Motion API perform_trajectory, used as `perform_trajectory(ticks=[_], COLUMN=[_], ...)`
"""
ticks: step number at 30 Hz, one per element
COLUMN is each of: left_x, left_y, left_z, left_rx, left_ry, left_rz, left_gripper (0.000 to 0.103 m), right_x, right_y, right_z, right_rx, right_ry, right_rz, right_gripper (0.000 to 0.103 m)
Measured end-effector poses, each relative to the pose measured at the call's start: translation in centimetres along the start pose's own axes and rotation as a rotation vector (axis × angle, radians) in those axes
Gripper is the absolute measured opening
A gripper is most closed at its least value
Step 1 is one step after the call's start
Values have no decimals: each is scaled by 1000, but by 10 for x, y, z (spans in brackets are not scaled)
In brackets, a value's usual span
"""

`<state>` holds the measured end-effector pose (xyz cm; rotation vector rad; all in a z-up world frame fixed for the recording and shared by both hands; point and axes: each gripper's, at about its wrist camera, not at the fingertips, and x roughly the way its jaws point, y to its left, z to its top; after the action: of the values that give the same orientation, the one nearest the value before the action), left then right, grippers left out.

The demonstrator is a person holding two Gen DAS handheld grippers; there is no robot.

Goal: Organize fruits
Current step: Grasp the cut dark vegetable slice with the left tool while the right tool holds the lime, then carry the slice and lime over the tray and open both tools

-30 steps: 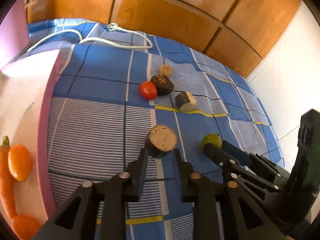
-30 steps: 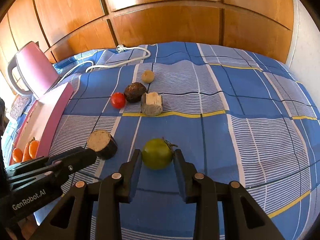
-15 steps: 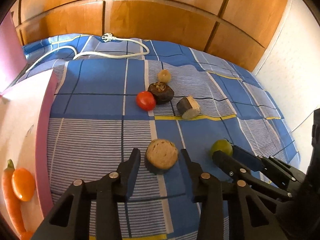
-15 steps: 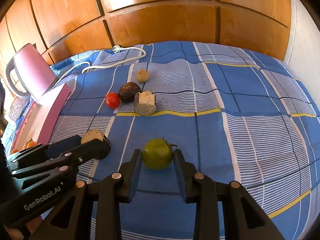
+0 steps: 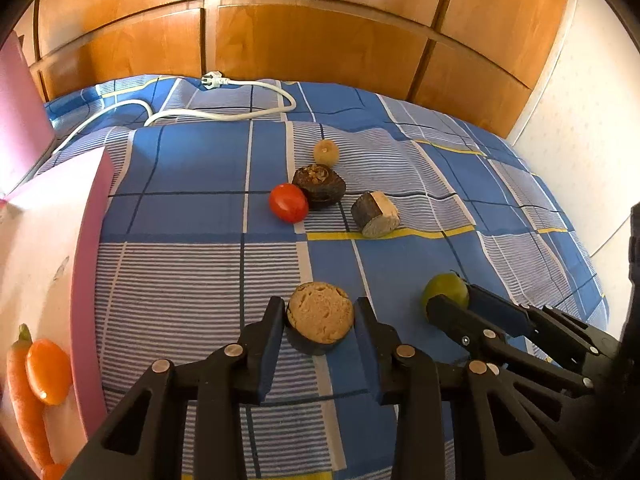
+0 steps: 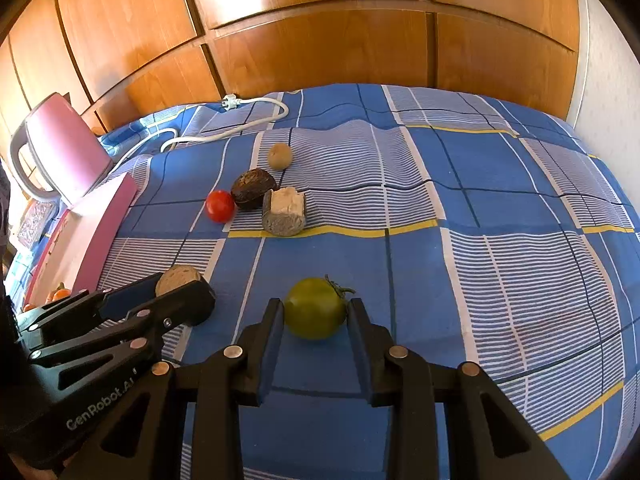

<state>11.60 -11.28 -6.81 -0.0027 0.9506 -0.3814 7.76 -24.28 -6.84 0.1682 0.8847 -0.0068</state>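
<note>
The green fruit [image 6: 315, 308] lies on the blue checked bedspread [image 6: 480, 200], between the fingers of the right gripper [image 6: 315, 322]. The jaws touch or all but touch its sides and it shows no lift, so I judge the grip is just closing; whether it is truly clenched I cannot tell. The cut fruit [image 5: 320, 317], pale face up and dark rind below, sits likewise between the jaws of the left gripper [image 5: 320, 326], both pads at its flanks, apparently grasped but resting on the cloth. The two are near each other, so both can be taken at once.

Farther off a red tomato [image 5: 288, 202], a dark fruit [image 5: 319, 185], a cut chunk [image 5: 375, 214] and a small tan ball [image 5: 326, 152] lie clustered, the tomato touching the dark fruit. At the left stands a pink tray [image 5: 86, 280] with carrots [image 5: 24, 392] and an orange fruit [image 5: 47, 372] in it, probably where sorted pieces go. A white cable [image 5: 224, 114] lies behind, clear of the work.
</note>
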Motion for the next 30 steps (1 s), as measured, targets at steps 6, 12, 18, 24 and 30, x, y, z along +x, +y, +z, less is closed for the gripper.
perform_trajectory(ticks=[6,12,18,24,30], left_x=[-16,-42,-74,-98,-113], left_y=[7,20,38,54,72], left_z=[-3,-2,-3,-7,-14], left_rx=[-27,-65,-104,-137,-172], left_ry=[-16,-62,-129,-174,-194], left_rz=[14,44,76,103,123], left_gripper=[35,36,36,36,36], right_x=[-2,-4,-7,-11,-14], right_y=[3,13,30,47,62], right_z=[-1,-5,-8,-12,-13], right_rx=[-6,-26,-60,-97,-128], right_ry=[2,7,8,4,6], right_rz=[6,26,50,72,97], right_gripper=[33,33,33,33,32])
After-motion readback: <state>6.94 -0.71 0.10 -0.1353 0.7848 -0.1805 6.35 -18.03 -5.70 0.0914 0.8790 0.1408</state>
